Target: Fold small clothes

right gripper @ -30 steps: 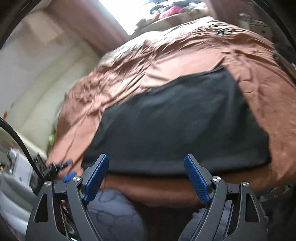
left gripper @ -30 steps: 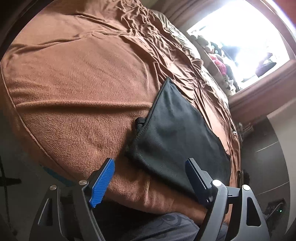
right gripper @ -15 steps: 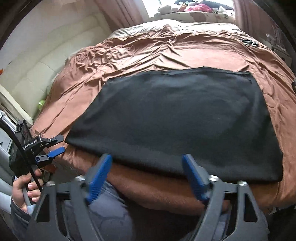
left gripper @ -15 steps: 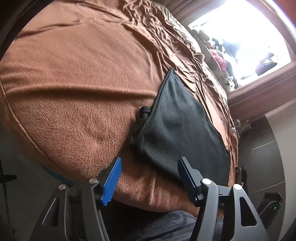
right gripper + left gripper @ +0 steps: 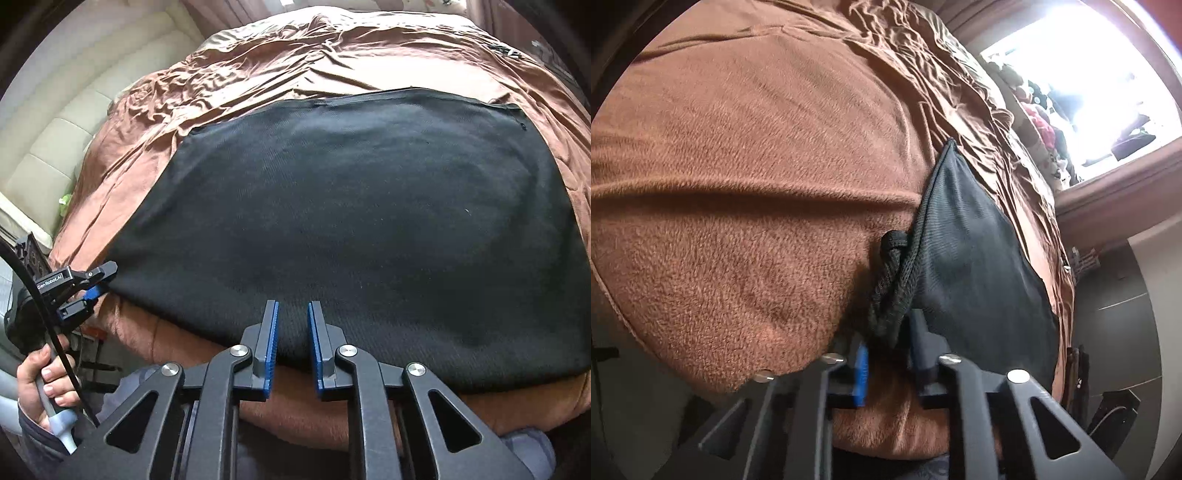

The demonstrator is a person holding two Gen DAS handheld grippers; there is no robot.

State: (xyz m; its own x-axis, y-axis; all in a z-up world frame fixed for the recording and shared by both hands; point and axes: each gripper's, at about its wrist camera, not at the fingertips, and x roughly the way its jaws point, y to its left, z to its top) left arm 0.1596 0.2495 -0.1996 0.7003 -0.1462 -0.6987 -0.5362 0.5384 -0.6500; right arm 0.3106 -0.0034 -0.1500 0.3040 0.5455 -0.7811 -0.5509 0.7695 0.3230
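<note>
Left wrist view: your left gripper (image 5: 886,343) has just been closing and now pinches the bunched near corner of the black garment (image 5: 967,258), which lies flat on the brown blanket (image 5: 746,192) at the bed's near edge. Right wrist view: your right gripper (image 5: 291,332) has just been closing too; its pads clamp the garment's near hem.
</note>
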